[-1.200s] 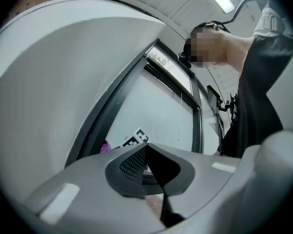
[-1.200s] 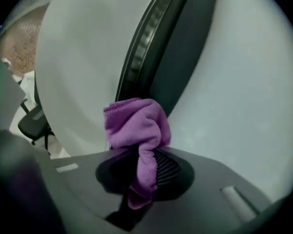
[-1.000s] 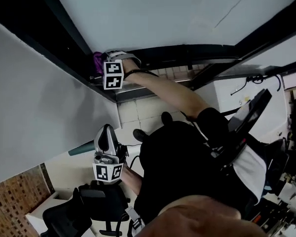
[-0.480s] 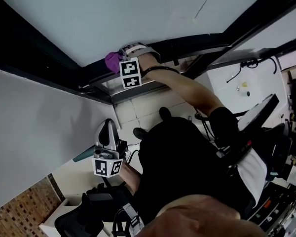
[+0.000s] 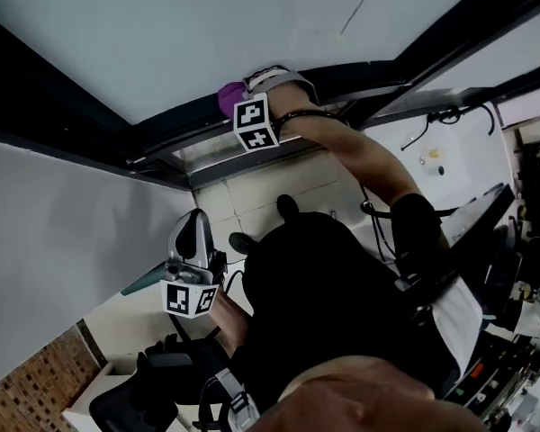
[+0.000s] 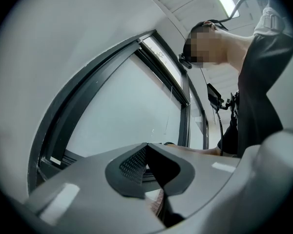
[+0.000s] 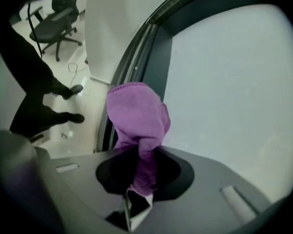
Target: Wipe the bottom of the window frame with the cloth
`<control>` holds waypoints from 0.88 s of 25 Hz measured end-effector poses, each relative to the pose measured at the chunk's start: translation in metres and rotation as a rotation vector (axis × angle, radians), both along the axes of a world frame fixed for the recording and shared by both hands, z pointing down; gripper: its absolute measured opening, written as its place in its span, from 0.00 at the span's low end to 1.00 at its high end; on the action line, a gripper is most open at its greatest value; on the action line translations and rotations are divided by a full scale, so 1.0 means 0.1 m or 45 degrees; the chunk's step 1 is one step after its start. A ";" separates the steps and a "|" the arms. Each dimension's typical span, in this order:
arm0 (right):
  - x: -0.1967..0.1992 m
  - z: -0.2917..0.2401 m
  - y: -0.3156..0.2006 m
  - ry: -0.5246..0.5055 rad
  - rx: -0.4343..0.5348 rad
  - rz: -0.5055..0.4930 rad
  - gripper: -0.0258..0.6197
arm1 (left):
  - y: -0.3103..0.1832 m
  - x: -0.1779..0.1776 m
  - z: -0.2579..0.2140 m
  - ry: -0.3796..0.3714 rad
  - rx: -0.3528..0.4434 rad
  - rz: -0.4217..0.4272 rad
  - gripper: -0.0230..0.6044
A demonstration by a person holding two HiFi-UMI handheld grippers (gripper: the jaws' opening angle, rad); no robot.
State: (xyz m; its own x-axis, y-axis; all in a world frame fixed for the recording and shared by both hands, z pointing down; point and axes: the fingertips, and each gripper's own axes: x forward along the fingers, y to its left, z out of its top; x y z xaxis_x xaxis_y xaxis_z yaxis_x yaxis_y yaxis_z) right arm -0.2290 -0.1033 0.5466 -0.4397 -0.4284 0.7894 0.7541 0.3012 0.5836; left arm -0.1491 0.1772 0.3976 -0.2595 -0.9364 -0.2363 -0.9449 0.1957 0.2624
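right gripper [image 7: 139,179]: jaws clamped on the gathered tail of the purple cloth [image 7: 136,113]. the loose wad of the cloth bulges out ahead of the jaws and appears pressed against the dark bottom rail of the window frame [image 7: 136,62], at the foot of the pale glass [image 7: 234,82]. in the head view the right arm is stretched out to the rail, with the cloth showing just beyond the gripper's marker cube.

left gripper [image 6: 147,165]: jaws together with nothing between them. it is held low beside the person's body, well apart from the frame, and takes no part in the work. tiled floor [image 7: 83,126] lies below the rail.

step in hand, as judged: a wiping stroke along the bottom rail. how much of the rail is already clean cannot be told.

next move, as judged: slide the cloth along the rail with steady pressure into the track. the clamp must be firm enough that the drag does not pull the tail free, and the wad, not the hard jaw tips, should meet the frame and glass.
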 end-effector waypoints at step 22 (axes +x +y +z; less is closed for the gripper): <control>0.14 -0.41 -0.44 0.072 0.085 -0.057 0.14 | 0.05 0.02 0.00 0.004 0.042 0.004 0.04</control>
State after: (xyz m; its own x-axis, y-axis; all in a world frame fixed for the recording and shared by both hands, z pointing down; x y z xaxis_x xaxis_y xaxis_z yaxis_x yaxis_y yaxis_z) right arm -0.2148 -0.1476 0.5057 -0.4148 -0.4618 0.7840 0.7983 0.2287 0.5571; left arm -0.1469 0.1826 0.3977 -0.2574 -0.9290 -0.2658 -0.9446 0.1839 0.2719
